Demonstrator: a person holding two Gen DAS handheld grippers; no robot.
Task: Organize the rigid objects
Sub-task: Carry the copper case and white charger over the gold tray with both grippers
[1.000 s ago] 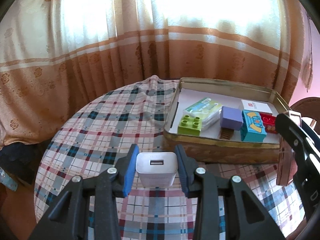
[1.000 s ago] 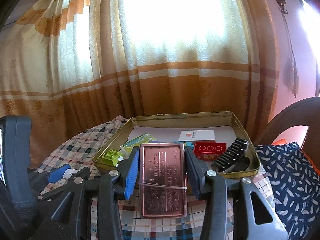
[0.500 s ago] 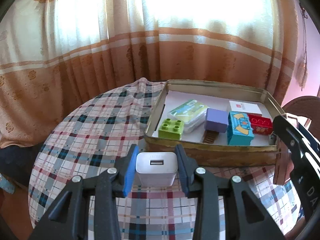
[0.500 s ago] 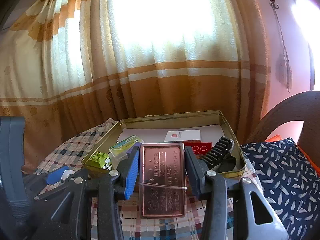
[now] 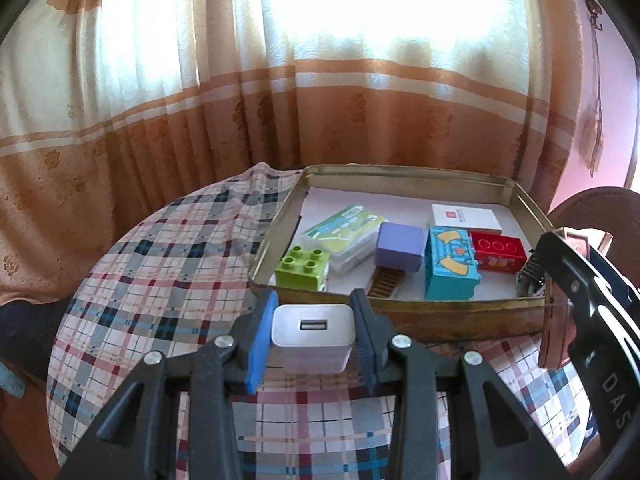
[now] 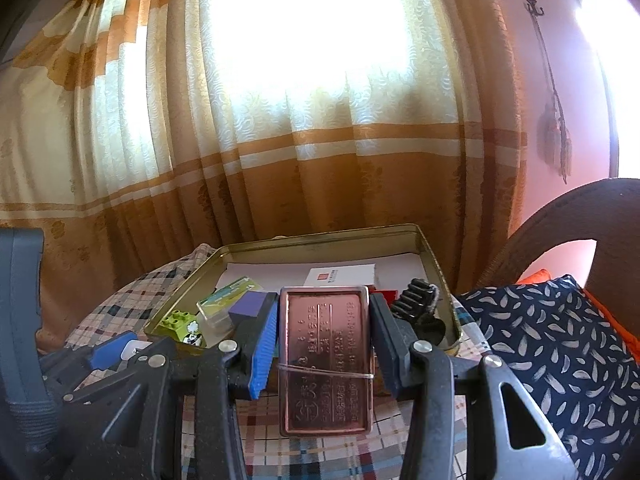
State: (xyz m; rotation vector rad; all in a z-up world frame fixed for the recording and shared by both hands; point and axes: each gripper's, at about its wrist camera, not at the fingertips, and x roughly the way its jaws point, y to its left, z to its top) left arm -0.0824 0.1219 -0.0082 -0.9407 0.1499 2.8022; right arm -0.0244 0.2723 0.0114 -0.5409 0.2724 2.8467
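Plaid tablecloth (image 5: 168,280), left tongs (image 5: 313,332) clamped on white charger (image 5: 313,336), right tongs (image 6: 323,344) gripping copper tin (image 6: 325,360), tray (image 5: 420,312) seemingly just ahead

A plaid tablecloth (image 5: 168,280) in cream, red, blue and dark checks covers a round table; the cloth bunches into a fold near its far edge. Behind the table hangs a long curtain (image 5: 240,92), pale and sunlit at the top, orange-brown below with lighter stripes and small flower motifs. To the right the wall (image 6: 572,92) is pink, and a hook with a hanging tassel (image 6: 554,128) is fixed on it. A dark wooden chair back (image 6: 560,216) curves up at the right, and beside it lies a navy cushion (image 6: 560,344) printed with pale leaf shapes, an orange edge (image 6: 612,316) showing behind it.
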